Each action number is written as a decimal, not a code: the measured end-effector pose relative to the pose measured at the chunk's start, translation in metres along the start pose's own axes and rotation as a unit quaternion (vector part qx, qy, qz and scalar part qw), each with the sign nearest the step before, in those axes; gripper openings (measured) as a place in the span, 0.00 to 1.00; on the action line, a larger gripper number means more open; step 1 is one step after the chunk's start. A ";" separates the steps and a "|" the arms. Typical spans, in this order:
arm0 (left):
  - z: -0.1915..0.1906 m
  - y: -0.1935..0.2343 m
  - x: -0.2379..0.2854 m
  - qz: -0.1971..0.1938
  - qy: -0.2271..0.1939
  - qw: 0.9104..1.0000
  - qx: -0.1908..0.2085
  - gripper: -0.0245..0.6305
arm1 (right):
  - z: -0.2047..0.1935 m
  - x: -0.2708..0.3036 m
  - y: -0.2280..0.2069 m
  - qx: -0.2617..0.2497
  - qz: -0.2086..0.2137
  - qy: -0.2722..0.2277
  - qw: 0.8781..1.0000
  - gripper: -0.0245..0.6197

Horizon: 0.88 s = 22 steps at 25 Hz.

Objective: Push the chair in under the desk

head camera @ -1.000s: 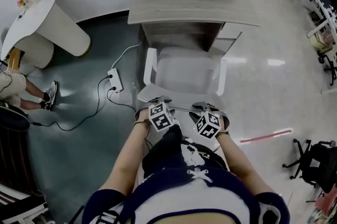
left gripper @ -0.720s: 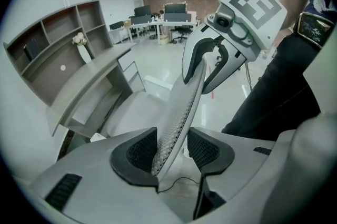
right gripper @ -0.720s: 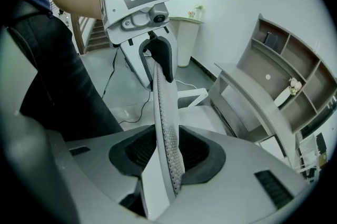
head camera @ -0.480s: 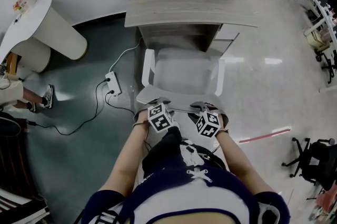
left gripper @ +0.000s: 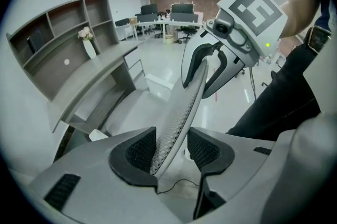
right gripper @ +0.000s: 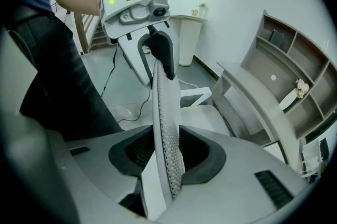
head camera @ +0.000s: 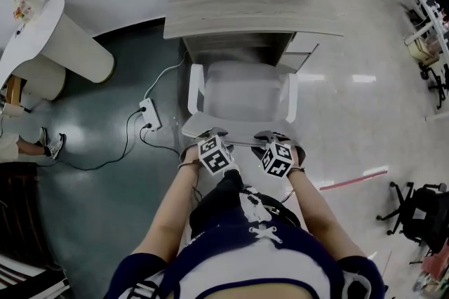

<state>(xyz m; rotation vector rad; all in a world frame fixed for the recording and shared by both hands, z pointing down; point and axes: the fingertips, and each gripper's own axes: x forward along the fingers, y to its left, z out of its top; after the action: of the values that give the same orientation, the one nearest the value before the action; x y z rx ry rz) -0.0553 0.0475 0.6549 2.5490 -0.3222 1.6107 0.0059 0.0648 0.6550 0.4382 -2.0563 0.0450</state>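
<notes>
Head view: the chair [head camera: 242,97] has rolled closer under the surface [head camera: 252,13], so the push looks partway done. The left hand-held gripper [head camera: 209,135] and right hand-held gripper [head camera: 276,136] straddle its backrest [head camera: 242,142] with jaws apart, the right's just widened.

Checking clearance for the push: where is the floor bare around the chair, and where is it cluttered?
Bare: glossy floor right of the chair, up to the red tape line; also the desk top. Crowded: left of the chair, power strip and cables.
</notes>
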 end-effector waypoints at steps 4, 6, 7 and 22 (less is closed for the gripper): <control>0.007 0.013 0.004 0.013 -0.011 1.000 0.000 0.32 | -0.001 0.003 -0.016 -0.007 -0.012 0.005 1.000 0.23; 0.010 0.023 0.005 0.022 -0.015 1.000 0.002 0.32 | 0.001 0.005 -0.024 -0.011 -0.021 0.005 1.000 0.23; 0.010 0.029 0.005 0.028 -0.017 0.999 0.005 0.33 | 0.002 0.007 -0.028 -0.014 -0.025 0.005 1.000 0.23; 0.023 0.087 0.011 0.028 -0.027 0.999 0.004 0.33 | 0.013 0.028 -0.086 -0.052 -0.066 0.009 0.996 0.21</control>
<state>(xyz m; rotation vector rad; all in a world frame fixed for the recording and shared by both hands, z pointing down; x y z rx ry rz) -0.0508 -0.0428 0.6526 2.6164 -0.3955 1.5659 0.0103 -0.0265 0.6594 0.5064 -1.9968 -0.1355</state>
